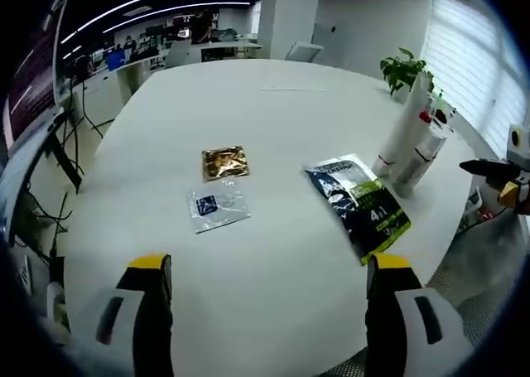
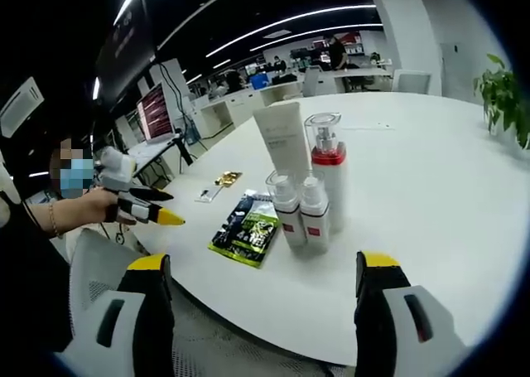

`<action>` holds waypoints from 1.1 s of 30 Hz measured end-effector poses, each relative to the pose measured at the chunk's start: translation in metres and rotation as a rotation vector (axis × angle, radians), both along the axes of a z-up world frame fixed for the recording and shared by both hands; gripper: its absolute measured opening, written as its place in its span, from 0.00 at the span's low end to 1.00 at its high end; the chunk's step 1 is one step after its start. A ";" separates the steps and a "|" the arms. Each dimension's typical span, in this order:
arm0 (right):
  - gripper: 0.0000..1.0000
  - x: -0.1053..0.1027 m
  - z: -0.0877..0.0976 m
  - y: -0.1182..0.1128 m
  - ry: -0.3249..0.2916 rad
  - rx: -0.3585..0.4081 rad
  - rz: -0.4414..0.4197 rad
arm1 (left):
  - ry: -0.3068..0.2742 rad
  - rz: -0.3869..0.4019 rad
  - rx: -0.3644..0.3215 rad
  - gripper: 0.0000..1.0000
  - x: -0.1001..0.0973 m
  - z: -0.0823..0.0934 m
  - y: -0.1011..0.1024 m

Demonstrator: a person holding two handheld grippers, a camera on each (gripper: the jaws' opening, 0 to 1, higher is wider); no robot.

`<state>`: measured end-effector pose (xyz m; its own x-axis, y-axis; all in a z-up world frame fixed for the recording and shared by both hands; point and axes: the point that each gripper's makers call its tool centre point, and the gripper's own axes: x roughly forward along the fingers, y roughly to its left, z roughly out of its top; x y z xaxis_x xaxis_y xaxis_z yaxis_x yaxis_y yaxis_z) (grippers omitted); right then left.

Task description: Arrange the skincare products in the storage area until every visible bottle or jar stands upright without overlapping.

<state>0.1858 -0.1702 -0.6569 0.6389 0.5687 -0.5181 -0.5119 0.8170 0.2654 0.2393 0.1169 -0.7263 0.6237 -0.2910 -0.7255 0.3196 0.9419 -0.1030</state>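
Both the left gripper [image 1: 263, 298] and right gripper [image 2: 263, 298] hang wide apart and empty, since the bottles [image 2: 308, 207] already stand upright together mid-table [image 2: 431, 186], flat sachets [image 1: 217, 182] lying left.

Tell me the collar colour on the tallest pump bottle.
Red, under a clear cap, on the tallest pump bottle; the right gripper view shows it best.

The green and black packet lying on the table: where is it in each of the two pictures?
Left gripper view: the green and black packet lies flat right of centre, just left of the bottles.
Right gripper view: the packet lies left of centre, left of the same bottles.
Shared landmark: the gold sachet beyond it.
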 end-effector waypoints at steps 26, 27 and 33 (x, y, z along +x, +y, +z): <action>0.91 0.003 -0.005 -0.009 -0.011 -0.047 -0.034 | -0.002 0.146 0.060 0.68 0.056 -0.018 0.029; 0.91 0.004 -0.005 -0.009 -0.011 -0.045 -0.038 | -0.001 0.152 0.061 0.66 0.058 -0.019 0.029; 0.90 0.004 -0.006 -0.012 -0.008 -0.046 -0.052 | -0.004 0.161 0.086 0.62 0.069 -0.024 0.028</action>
